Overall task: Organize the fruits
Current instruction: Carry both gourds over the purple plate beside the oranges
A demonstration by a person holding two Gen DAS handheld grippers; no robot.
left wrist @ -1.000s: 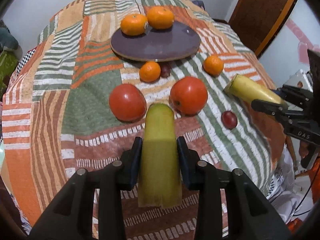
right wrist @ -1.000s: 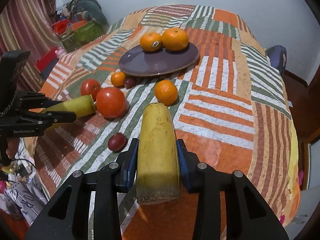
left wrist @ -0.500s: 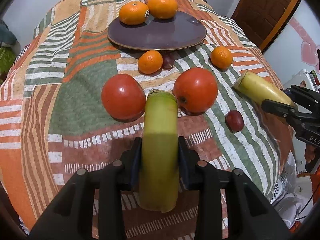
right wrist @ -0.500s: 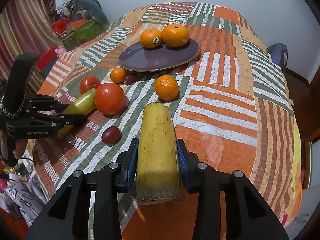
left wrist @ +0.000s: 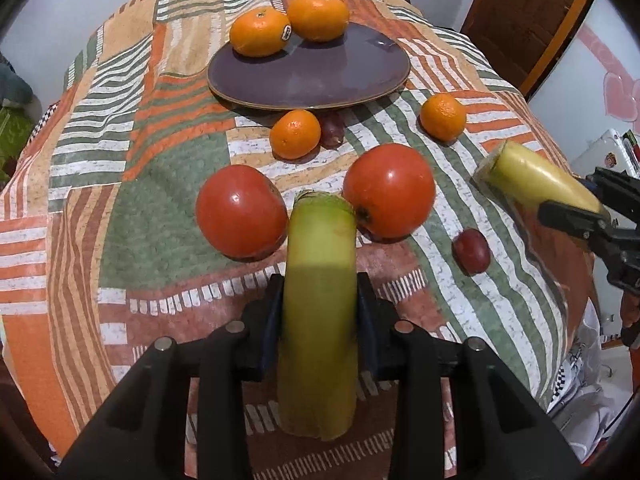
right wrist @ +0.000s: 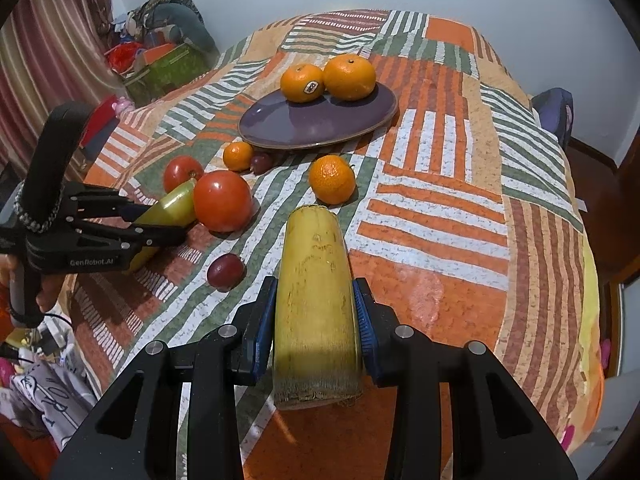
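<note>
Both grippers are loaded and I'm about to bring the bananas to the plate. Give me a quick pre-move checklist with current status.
1. Left gripper clamped on the greenish banana piece: ok, pads press both sides.
2. Right gripper clamped on the yellow banana piece: ok.
3. Free space on the purple plate: ok, the two oranges sit at its far edge, near half bare.
4. Left path to the plate: not ok, two tomatoes flank the banana tip, and a small orange lies ahead.
5. Right path: not ok, a loose orange lies ahead.
6. Whether the greenish tip touches a tomato: cannot tell.
</note>
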